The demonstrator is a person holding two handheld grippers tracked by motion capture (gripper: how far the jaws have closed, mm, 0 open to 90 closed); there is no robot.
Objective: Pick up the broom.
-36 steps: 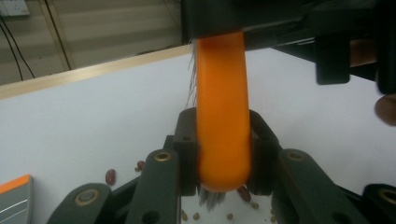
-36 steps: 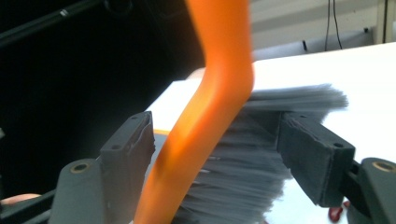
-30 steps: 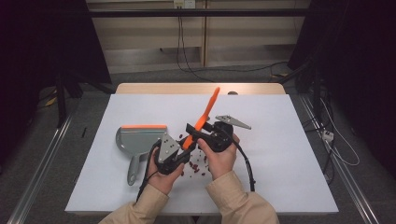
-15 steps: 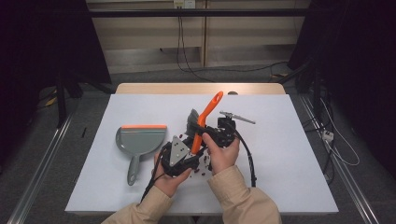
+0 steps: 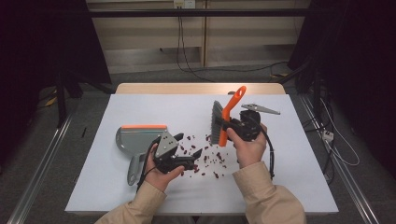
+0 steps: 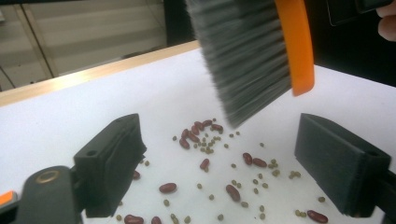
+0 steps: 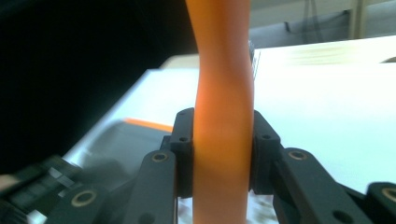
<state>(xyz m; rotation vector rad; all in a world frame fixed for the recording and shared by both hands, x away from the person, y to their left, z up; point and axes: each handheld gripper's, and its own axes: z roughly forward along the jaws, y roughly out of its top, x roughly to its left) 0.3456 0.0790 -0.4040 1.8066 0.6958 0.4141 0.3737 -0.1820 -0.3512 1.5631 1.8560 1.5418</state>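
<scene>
In the high view the right gripper (image 5: 232,127) sits right of centre, clamped on the orange handle of a brush (image 5: 223,119) and holding it above the white tabletop (image 5: 289,177); the handle points to the upper right and the grey bristles hang down and to the left. The right gripper view shows that grip close up — both black pads press on the brush (image 7: 223,112) handle from either side, with the handle running straight up through the middle of the frame. The left gripper (image 5: 188,157) lies low in the lower centre of the high view, its jaws wide apart with nothing between them; they have just been opening. In the left gripper view the two black jaws frame a scatter of beans (image 6: 205,140) on the tabletop, red ones mixed with small green ones, while the brush (image 6: 252,56) hangs in the upper centre, its bristle tips just above the beans. In the high view the beans (image 5: 205,156) spread between the two hands, and a grey dustpan (image 5: 135,142) with an orange edge lies flat left of the left gripper — near it, at centre left.
</scene>
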